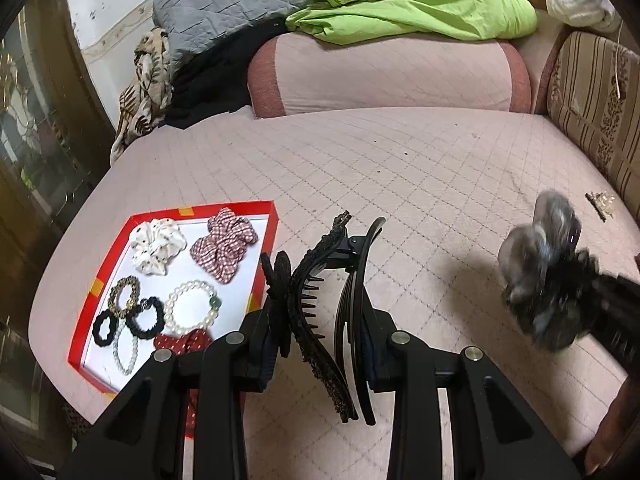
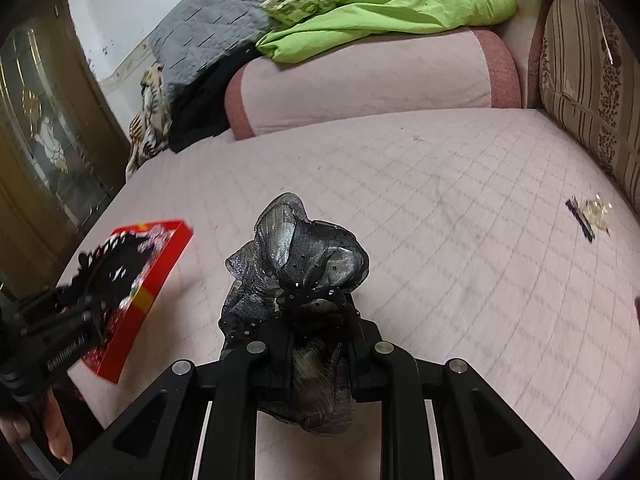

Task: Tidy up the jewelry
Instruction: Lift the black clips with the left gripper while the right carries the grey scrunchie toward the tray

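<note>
My left gripper is shut on a large black hair claw clip with a flower ornament, held above the pink quilted bed just right of the red box. The box holds scrunchies, bead bracelets and hair ties. My right gripper is shut on a grey organza hair bow, above the bed; it shows blurred in the left wrist view. The box and my left gripper appear at left in the right wrist view.
A small gold-and-clear hair clip lies on the bed at far right, also seen in the right wrist view. A pink bolster with green bedding lies at the back. A striped cushion lines the right side.
</note>
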A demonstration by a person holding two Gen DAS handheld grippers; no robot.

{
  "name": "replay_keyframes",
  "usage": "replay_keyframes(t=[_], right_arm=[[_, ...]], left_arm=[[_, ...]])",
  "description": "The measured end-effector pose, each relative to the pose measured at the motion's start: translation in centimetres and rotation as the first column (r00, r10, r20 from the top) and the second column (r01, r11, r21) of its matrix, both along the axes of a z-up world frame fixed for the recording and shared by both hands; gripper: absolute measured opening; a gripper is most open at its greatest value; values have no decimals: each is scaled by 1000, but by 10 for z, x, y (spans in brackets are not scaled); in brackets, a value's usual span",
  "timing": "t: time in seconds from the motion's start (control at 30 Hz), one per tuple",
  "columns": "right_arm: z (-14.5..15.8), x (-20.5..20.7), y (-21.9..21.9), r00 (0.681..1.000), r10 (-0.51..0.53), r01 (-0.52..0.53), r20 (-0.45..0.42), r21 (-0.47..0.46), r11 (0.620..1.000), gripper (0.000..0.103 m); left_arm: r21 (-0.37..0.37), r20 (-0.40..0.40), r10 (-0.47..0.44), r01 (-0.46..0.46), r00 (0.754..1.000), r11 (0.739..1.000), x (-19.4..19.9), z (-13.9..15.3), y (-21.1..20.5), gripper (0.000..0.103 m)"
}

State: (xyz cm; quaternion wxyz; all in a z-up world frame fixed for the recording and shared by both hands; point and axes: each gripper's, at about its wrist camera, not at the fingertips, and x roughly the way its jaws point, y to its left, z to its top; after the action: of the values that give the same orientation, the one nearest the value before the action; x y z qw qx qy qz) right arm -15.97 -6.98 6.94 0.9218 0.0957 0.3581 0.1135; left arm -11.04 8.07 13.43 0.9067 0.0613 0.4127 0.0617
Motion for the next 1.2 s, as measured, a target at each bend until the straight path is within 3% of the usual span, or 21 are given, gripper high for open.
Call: replay_keyframes(t=[0.37, 1.2], right_arm=[[-2, -39, 27, 1000, 14, -15, -11, -29, 999, 21], [14, -74, 58, 1000, 23, -21, 15, -104, 994, 22]], left_arm=[[-55, 1, 6, -6, 1000, 998, -25, 4, 14, 32], [-116, 45, 9, -3, 999, 993, -50, 24, 24, 32]])
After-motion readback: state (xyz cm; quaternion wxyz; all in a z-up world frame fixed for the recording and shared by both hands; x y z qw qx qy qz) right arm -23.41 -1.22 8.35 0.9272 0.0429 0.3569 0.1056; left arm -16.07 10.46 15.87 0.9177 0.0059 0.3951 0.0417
